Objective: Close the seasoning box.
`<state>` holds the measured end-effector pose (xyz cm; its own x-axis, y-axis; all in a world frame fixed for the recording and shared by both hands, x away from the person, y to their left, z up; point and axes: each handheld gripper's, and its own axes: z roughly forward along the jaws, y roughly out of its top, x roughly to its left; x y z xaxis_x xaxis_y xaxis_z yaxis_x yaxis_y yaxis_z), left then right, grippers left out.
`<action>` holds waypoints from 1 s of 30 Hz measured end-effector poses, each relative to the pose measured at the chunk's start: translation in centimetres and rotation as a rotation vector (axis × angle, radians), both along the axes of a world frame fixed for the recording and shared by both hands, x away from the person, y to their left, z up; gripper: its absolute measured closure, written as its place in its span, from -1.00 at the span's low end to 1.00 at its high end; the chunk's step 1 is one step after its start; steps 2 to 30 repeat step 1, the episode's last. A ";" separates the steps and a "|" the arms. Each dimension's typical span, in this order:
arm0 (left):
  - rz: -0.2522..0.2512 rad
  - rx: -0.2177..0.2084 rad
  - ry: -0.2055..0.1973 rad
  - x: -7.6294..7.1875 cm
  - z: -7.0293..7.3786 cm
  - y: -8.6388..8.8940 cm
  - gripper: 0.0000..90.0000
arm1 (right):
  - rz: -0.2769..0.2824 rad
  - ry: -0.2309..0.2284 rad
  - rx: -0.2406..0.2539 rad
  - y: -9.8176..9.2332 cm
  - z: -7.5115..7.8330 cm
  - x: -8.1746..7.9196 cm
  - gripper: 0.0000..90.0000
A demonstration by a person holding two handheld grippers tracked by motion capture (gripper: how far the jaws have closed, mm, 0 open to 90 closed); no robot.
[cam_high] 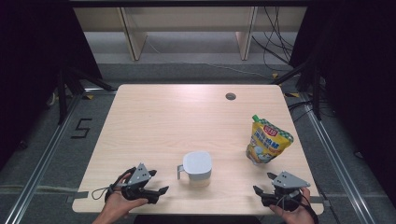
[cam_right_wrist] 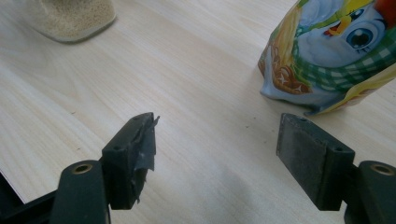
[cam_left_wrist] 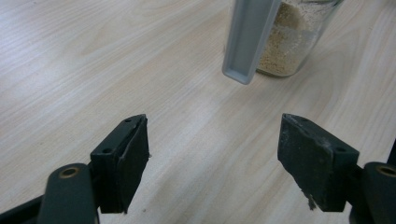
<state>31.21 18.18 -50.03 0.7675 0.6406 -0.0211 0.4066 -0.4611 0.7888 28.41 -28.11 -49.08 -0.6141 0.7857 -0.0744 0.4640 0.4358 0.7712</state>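
Near the bottom centre of the high view, on the pale wood-grain table (cam_high: 154, 116), stands a glass jar (cam_high: 197, 168) of sandy grains with a square grey lid and flat grey handle (plastic, by its look). Right of it stands a glossy yellow pouch (cam_high: 267, 140), crinkled. Left tongs (cam_high: 156, 184) and right tongs (cam_high: 262, 183) gape apart, empty, matte black pads frayed.

Right gripper (cam_right_wrist: 215, 154) jaws wide apart over the table (cam_right_wrist: 187, 84), nothing between them; pouch (cam_right_wrist: 327, 56) just beyond, jar (cam_right_wrist: 70, 16) farther off.
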 end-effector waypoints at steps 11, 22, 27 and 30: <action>0.003 -0.001 0.002 0.0 0.0 0.0 -0.46 | 0.005 -0.017 -0.008 -0.1 0.0 0.1 -0.35; 0.003 -0.001 0.002 0.0 0.0 0.0 -0.46 | 0.005 -0.017 -0.008 -0.1 0.0 0.1 -0.35; 0.003 -0.001 0.002 0.0 0.0 0.0 -0.46 | 0.005 -0.017 -0.008 -0.1 0.0 0.1 -0.35; 0.003 -0.001 0.002 0.0 0.0 0.0 -0.46 | 0.005 -0.017 -0.008 -0.1 0.0 0.1 -0.35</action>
